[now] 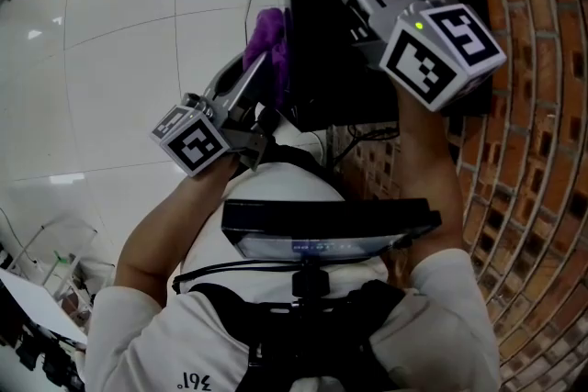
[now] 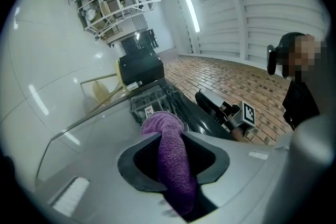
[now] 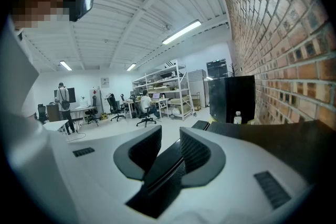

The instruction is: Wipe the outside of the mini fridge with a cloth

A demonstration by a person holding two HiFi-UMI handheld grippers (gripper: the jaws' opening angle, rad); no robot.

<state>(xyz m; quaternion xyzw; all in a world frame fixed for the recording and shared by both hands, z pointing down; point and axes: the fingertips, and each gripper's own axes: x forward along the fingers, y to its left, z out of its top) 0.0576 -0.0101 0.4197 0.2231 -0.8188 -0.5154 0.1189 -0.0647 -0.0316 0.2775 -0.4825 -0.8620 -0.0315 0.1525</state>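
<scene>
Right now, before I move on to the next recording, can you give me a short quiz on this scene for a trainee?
1. What does the left claw grip? A) a sponge B) a purple cloth C) a bottle
2. True or false: the right claw also grips a cloth.
3. Fill in: the wall beside the black mini fridge is made of ____.
Key: 1 B; 2 false, its jaws stand apart over the fridge with nothing between them; 3 brick.
</scene>
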